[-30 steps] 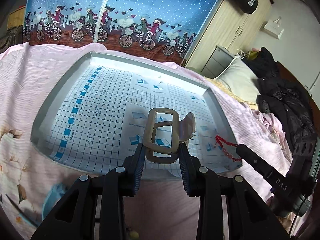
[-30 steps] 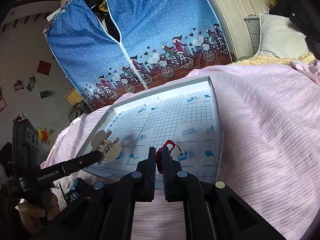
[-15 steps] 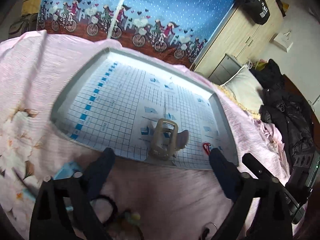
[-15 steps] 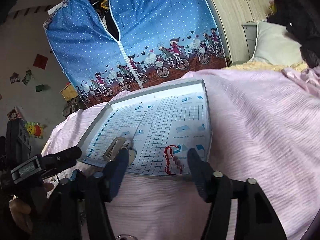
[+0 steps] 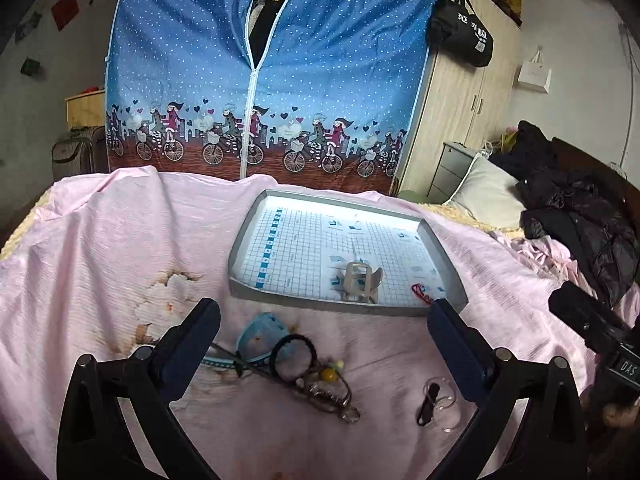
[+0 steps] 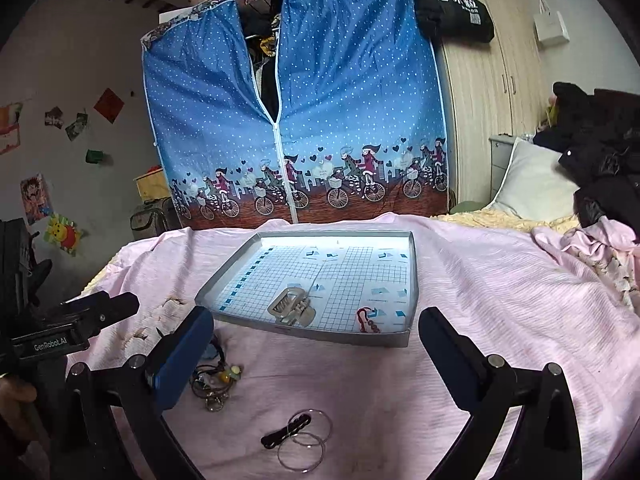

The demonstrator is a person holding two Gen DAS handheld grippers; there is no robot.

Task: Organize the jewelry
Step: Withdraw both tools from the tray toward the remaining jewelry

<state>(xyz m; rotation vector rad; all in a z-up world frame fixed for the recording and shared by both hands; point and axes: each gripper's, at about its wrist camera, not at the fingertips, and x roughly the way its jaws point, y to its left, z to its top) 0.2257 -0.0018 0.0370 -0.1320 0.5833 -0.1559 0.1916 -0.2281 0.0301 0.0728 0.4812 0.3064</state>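
Left tongs spread wide, gripping nothing, poised over the pink bedsheet. Below them lies a tangle on the sheet: a pale blue fabric piece, a black elastic hair tie and a bunch of beaded charm jewelry, all touching. Just to the right, a small black clip with clear thin rings rests apart from that pile. Beyond, the grey shallow tray with a blue grid lining holds the beige plastic claw hair clip near its front edge, and the red beaded bracelet in its front right corner. Right tongs also gape open, empty.
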